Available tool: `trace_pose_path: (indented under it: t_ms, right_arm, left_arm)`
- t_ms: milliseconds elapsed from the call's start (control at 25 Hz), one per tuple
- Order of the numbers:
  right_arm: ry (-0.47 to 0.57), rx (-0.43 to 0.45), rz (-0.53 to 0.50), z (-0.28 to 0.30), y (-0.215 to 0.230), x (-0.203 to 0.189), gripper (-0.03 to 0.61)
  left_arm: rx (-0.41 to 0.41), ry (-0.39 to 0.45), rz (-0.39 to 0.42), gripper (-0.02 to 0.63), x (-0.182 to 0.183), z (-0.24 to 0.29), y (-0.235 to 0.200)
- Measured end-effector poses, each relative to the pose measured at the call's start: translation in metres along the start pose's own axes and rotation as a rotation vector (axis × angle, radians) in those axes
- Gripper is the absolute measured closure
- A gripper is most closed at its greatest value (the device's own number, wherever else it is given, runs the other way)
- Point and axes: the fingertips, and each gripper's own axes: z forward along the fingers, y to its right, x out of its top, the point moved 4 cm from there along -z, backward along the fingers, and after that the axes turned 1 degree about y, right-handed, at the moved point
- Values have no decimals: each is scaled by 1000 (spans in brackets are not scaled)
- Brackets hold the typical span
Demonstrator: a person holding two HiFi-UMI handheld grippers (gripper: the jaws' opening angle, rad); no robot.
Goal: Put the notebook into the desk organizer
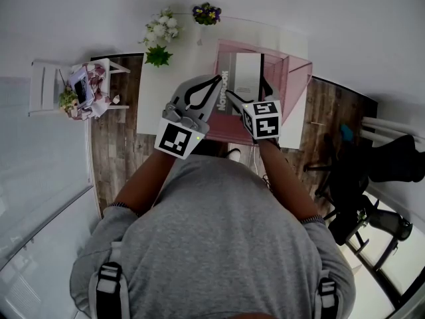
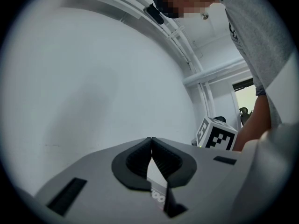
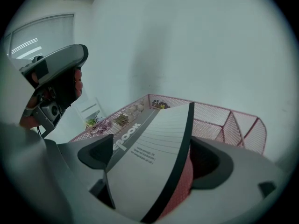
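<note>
The grey and white notebook (image 1: 242, 75) stands leaning in the pink mesh desk organizer (image 1: 295, 78) on the white desk. My left gripper (image 1: 216, 80) reaches its left edge. In the left gripper view, the left gripper (image 2: 152, 141) has its pads together, with a strip of the notebook (image 2: 156, 178) pinched between them. My right gripper (image 1: 247, 90) straddles the notebook's near end. In the right gripper view, the right gripper (image 3: 154, 157) stands open. The notebook (image 3: 154, 134) lies between its jaws, clear of the right pad, with the organizer's mesh (image 3: 224, 120) behind.
White flowers (image 1: 161, 32) and purple flowers (image 1: 207, 13) sit at the back of the desk (image 1: 153, 105). A small white stand with clutter (image 1: 73, 88) is at the left. A black chair (image 1: 352, 171) stands on the wooden floor at the right.
</note>
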Motion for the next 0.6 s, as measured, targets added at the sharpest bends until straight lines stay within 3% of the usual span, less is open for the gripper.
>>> trace_pose_path:
  t_ms: [360,600]
  right_arm:
    - [41,17,74,-9,8,3,43]
    - [179,68,61,-39,3,29,78]
  left_arm:
    - [13,-3,3,594,1,-1,4]
    - [34,-1,-16,594,5,-4,7]
